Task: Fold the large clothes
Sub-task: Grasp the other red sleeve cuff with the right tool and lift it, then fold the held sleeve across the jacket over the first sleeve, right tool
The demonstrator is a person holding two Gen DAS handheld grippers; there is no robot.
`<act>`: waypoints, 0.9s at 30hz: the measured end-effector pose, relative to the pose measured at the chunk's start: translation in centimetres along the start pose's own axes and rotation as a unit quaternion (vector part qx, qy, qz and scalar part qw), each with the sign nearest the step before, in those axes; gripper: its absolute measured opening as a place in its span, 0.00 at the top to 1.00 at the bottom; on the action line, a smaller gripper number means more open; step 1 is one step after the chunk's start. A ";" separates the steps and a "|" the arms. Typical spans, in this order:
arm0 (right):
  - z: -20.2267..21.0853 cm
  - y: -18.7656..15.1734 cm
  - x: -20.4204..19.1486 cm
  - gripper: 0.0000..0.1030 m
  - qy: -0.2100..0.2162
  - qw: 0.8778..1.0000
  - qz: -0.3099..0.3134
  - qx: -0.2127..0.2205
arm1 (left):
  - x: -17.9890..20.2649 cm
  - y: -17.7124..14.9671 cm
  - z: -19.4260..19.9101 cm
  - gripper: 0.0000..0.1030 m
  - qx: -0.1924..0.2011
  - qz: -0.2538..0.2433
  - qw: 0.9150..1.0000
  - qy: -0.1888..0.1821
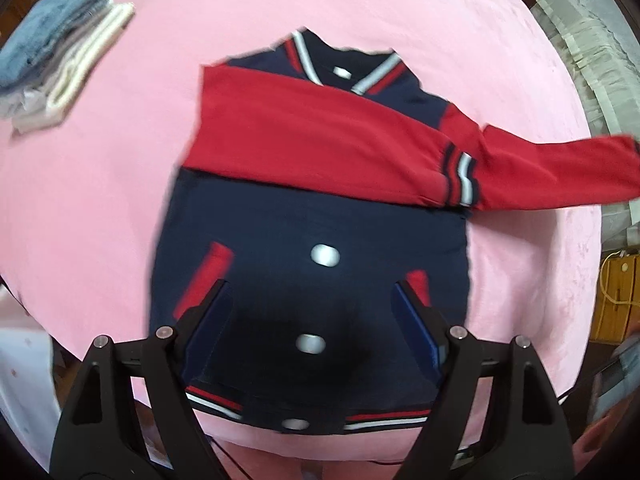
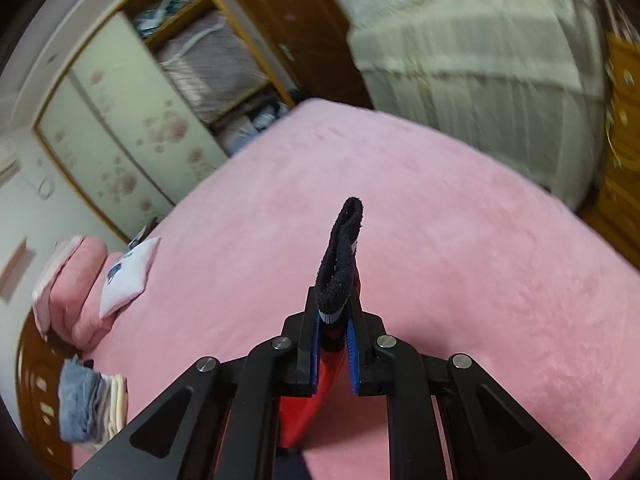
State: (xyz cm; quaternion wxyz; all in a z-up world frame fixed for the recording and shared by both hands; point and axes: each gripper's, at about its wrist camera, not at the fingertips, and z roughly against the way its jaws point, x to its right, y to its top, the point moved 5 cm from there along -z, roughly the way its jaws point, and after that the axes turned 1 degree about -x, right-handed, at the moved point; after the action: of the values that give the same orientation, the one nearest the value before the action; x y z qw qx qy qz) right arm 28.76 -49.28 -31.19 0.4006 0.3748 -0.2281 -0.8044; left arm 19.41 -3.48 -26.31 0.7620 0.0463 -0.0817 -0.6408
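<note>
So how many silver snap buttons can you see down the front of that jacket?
3: one mid-front, one lower between the left tool's fingers, one at the hem. The folded red sleeve may hide more.

Jackets: one navy jacket [image 1: 316, 216] is lying on the pink bed cover [image 1: 120, 184].
Red sleeves: two are showing; one folded sleeve [image 1: 304, 136] is lying across the chest, the other sleeve [image 1: 560, 168] is reaching off to the side.
Snap buttons: three are showing down the front, upper snap [image 1: 325, 255], middle snap [image 1: 310, 344], bottom snap [image 1: 295, 424].
Red pocket trims: two, left trim [image 1: 206, 280] and right trim [image 1: 418, 286].
Stacks of folded clothes: one stack [image 1: 60, 52] is sitting apart from the jacket.
Grippers: two are showing, left gripper [image 1: 310, 300] and right gripper [image 2: 335, 312].
Pillows: at least two pillows [image 2: 80, 288] are lying at the bed's far end.
</note>
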 end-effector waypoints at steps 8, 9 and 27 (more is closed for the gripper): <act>2.3 -2.4 -14.7 0.90 0.037 0.992 0.114 0.027 | -8.9 2.5 2.8 0.24 0.032 -0.020 0.999 0.012; 2.2 -3.3 -16.7 0.90 0.042 0.991 0.126 0.026 | -10.0 2.9 3.0 0.24 0.034 -0.023 0.999 0.012; -8.9 -29.3 -29.0 0.90 0.052 0.925 0.329 -0.183 | -22.1 4.3 1.8 0.24 0.043 0.012 0.999 0.009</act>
State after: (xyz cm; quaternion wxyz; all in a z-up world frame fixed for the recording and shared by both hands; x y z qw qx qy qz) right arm 33.38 -9.42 -44.00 0.7158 0.2399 -0.1669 -0.6342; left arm 19.56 19.05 -25.23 0.7678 0.0838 -0.1023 -0.6269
